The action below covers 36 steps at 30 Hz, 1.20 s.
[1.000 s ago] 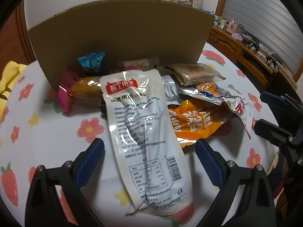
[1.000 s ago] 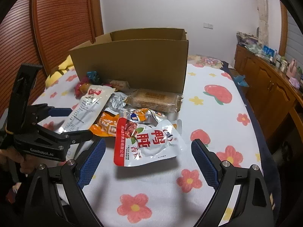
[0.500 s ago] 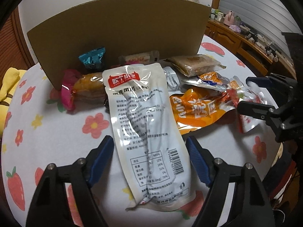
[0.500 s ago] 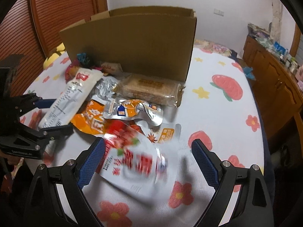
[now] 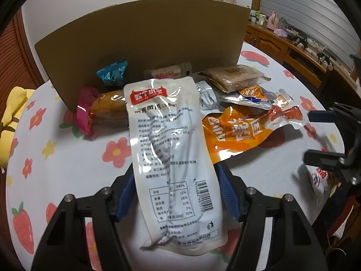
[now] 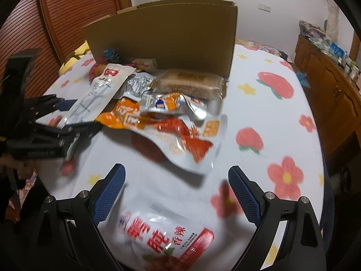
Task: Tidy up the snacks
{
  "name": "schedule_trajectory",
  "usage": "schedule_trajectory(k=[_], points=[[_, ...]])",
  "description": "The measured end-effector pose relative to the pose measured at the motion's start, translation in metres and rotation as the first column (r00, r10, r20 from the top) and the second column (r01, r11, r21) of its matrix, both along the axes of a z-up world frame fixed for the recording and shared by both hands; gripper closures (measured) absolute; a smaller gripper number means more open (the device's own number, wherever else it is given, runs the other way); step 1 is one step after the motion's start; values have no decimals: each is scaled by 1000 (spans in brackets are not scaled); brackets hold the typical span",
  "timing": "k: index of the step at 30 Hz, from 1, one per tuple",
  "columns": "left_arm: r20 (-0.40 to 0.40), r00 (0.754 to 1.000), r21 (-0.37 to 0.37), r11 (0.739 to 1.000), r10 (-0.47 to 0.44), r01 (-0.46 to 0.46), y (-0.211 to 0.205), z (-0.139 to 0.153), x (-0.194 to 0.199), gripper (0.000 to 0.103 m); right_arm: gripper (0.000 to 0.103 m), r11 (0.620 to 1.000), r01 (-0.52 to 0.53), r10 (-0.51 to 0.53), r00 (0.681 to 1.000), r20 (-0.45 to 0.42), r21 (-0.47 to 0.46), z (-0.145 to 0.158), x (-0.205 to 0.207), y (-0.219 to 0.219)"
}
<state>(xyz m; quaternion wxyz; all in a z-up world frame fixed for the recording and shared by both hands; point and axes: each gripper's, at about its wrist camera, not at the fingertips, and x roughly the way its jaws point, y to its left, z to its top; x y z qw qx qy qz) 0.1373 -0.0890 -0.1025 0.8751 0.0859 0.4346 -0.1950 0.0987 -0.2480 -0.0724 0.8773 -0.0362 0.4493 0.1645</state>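
Observation:
My left gripper (image 5: 176,192) is shut on the long white snack pouch (image 5: 171,153), its blue pads pressing both long edges. The pouch also shows in the right wrist view (image 6: 97,97). My right gripper (image 6: 177,194) is open; a white and red duck snack bag (image 6: 162,237) lies low between its fingers, blurred. Other snacks lie in front of the cardboard box (image 5: 140,45): an orange pouch (image 5: 239,133), a brown cake pack (image 5: 232,76), a pink-ended sausage pack (image 5: 103,110), a teal candy (image 5: 112,72).
The table carries a white cloth (image 6: 259,117) with flowers and strawberries. A red and clear pouch (image 6: 185,140) lies ahead of my right gripper. A yellow plush (image 5: 13,108) sits at the left edge. A wooden cabinet (image 6: 331,85) stands right.
My left gripper has closed from open onto the white pouch. The duck snack bag has slid down toward my right gripper, baring the red and clear pouch under it.

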Motion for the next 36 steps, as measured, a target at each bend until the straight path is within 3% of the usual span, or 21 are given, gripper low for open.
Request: schedule_trajectory(k=[13, 21, 27, 30, 36], points=[[6, 1000, -7, 1000, 13, -13, 6, 1, -2, 41, 8, 999, 18, -21, 998, 54, 48, 16, -66, -15], [4, 1000, -7, 1000, 15, -15, 6, 1, -2, 41, 7, 995, -67, 70, 997, 38, -78, -3, -57, 14], [1, 1000, -7, 1000, 24, -24, 15, 2, -6, 40, 9, 985, -118, 118, 993, -8, -122, -18, -44, 16], [0, 1000, -7, 1000, 24, -24, 14, 2, -4, 39, 16, 986, -124, 124, 992, -6, -111, -20, -38, 12], [-14, 999, 5, 1000, 31, -30, 5, 1, 7, 32, 39, 989, -106, 108, 994, 8, -105, -17, -32, 5]])
